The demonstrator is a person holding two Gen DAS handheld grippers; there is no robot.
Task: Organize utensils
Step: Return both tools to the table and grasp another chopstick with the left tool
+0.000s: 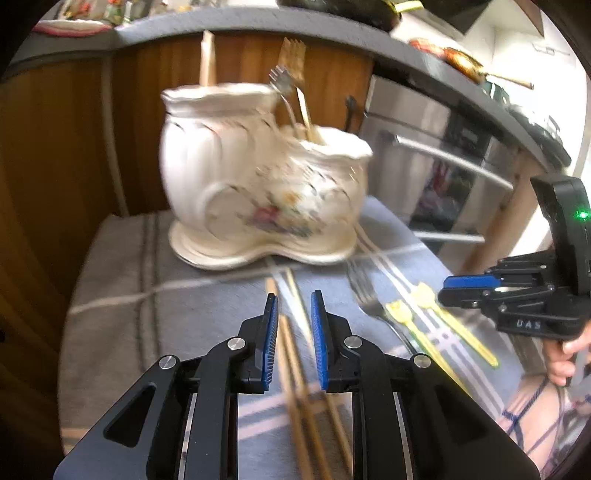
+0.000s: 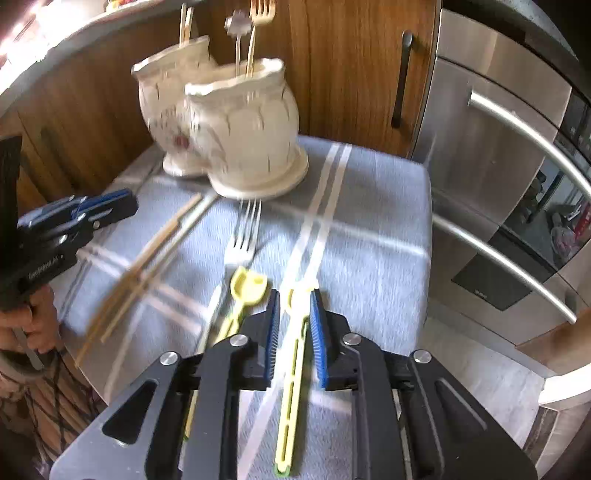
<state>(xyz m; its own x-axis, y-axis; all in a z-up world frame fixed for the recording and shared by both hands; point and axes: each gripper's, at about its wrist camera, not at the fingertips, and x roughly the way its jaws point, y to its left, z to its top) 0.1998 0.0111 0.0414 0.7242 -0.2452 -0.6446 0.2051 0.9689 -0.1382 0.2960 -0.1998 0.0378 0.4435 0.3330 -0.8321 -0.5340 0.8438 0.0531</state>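
Note:
A white ceramic two-pot utensil holder stands at the back of the cloth-covered table; it also shows in the right wrist view. It holds two forks and a wooden stick. Wooden chopsticks lie on the cloth; my left gripper is open, its jaws on either side of them. A metal fork and two yellow plastic utensils lie to the right. My right gripper is open above one yellow utensil.
A grey-blue striped cloth covers the small table. Wooden cabinets stand behind it. A steel oven with bar handles is at the right. A grey countertop runs above.

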